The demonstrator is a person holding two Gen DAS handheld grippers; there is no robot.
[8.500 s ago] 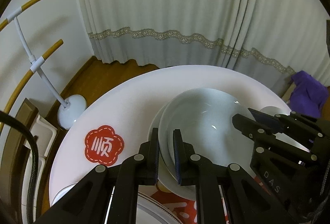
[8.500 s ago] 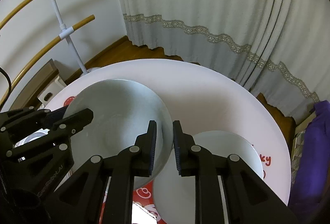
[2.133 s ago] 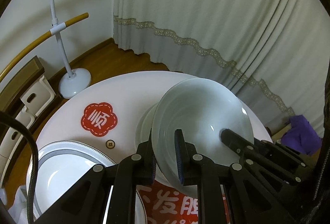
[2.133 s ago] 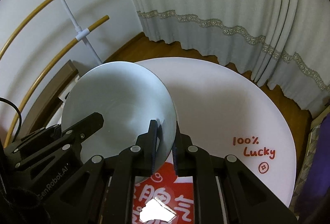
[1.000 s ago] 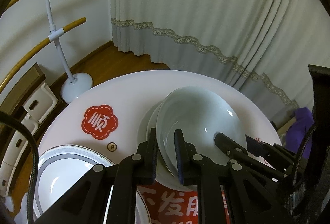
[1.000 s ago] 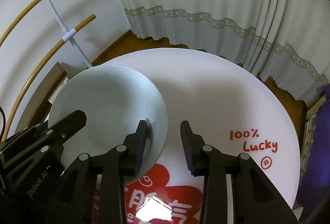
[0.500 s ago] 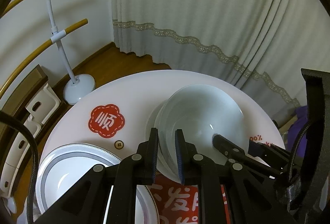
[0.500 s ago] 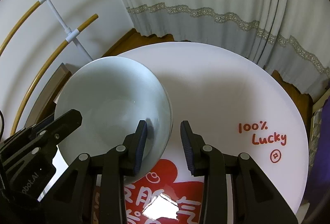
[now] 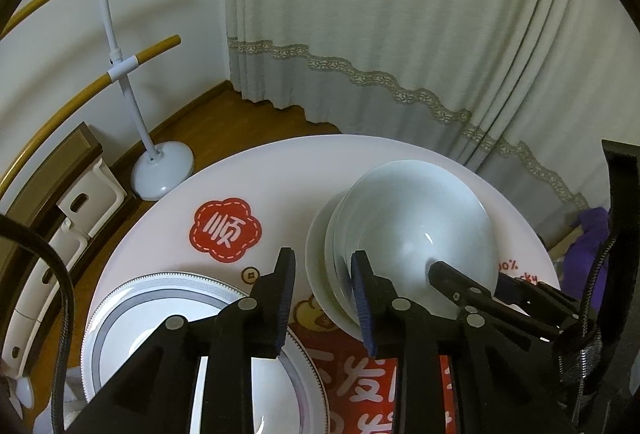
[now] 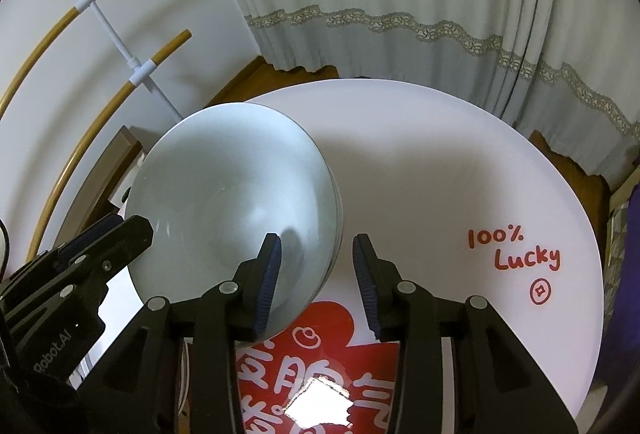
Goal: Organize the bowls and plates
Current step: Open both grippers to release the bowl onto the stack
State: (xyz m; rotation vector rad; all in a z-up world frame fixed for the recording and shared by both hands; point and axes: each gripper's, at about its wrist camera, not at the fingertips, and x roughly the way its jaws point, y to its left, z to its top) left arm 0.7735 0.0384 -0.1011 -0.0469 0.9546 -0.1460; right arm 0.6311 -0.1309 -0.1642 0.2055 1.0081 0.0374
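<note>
A stack of pale blue-white bowls [image 9: 412, 230] stands in the middle of the round white table [image 9: 280, 170]. My left gripper [image 9: 324, 290] straddles the near left rim of the stack. Its jaws are opening, and the pads stand clear of the rim. In the right wrist view, the same bowls [image 10: 232, 194] sit left of centre. My right gripper [image 10: 316, 274] straddles their right rim, also opening, with its pads off the rim. Each gripper shows in the other's view: the right gripper [image 9: 468, 274] and the left gripper [image 10: 124, 224].
A white plate with a grey patterned rim [image 9: 120, 310] lies at the table's near left edge. Red decals and "100% Lucky" lettering [image 10: 512, 250] mark the tabletop. Beyond the table are a white-based stand [image 9: 162, 170], a curtain [image 9: 400, 34] and purple cloth [image 9: 592, 222].
The top bowl, held up by both grippers two seconds ago, now rests in the stack. The right jaws let go first. The left jaws have just parted from the rim.
</note>
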